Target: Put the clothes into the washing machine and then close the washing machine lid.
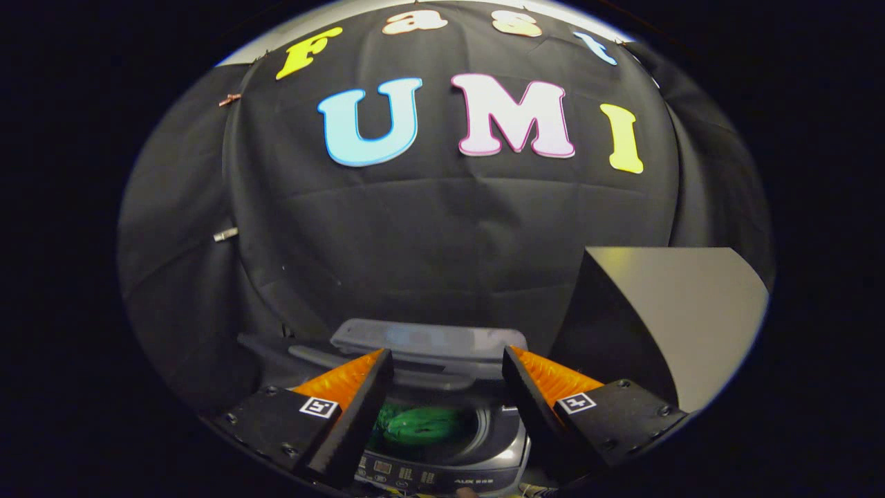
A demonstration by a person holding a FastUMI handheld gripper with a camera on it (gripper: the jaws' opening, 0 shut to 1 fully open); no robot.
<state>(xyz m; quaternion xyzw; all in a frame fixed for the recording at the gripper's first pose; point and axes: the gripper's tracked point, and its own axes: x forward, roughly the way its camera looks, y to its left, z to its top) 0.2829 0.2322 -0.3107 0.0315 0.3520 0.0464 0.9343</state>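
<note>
A small grey top-loading washing machine [442, 463] sits below and just ahead of my fingers. Its lid [429, 344] stands raised and folded back at the far side of the drum opening. A green garment [422, 423] lies inside the drum, seen between my fingers. My gripper [448, 363] is open above the machine, with a wide gap and nothing held between the fingertips. The machine's control panel [415, 476] faces me at the near edge.
A large dark box with a pale top face [664, 311] stands to the right of the machine, close to my right finger. The black cloth wall hangs behind everything. Metal clips [225, 235] pin the cloth at the left.
</note>
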